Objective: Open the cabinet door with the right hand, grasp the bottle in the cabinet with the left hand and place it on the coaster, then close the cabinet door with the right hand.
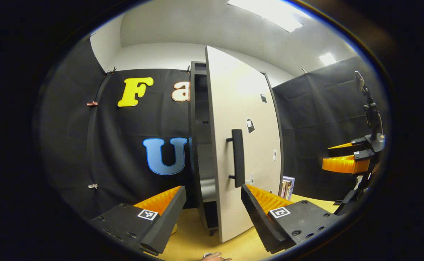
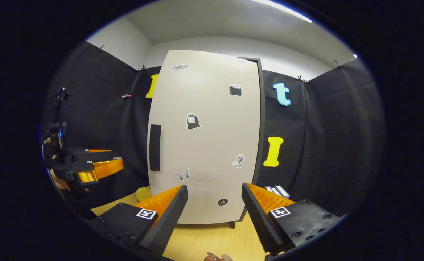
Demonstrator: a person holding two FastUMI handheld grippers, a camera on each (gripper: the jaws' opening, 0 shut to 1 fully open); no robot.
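Two views put the cabinet (image 1: 201, 145) in front of you, standing on a pale wooden desk (image 2: 212, 239) inside a booth of black cloth walls (image 2: 324, 145), with white wall and ceiling above and bright ceiling lights (image 1: 270, 12).

In your left gripper view the cabinet door (image 1: 246, 108) stands partly open, swung out toward you, and its dark handle (image 1: 238, 157) faces you edge-on. Left of the door you can see into the dark interior, with a shelf (image 1: 208, 188) low down. You cannot make out the bottle in there from these pictures. Your left gripper (image 1: 213, 204) hangs just in front of the door's lower edge, fingers spread wide and holding nothing.

Off to the cabinet's right in that same view, your right gripper (image 1: 346, 157) is raised well clear of the door. In your right gripper view its fingers (image 2: 168, 206) are wide apart and empty, and the door face carries several small stickers (image 2: 193, 121). Some books (image 2: 277, 190) stand on the desk just right of the cabinet. A yellowish round thing (image 2: 143, 194) lies on the desk left of the door's lower corner; you cannot tell whether it is the coaster.
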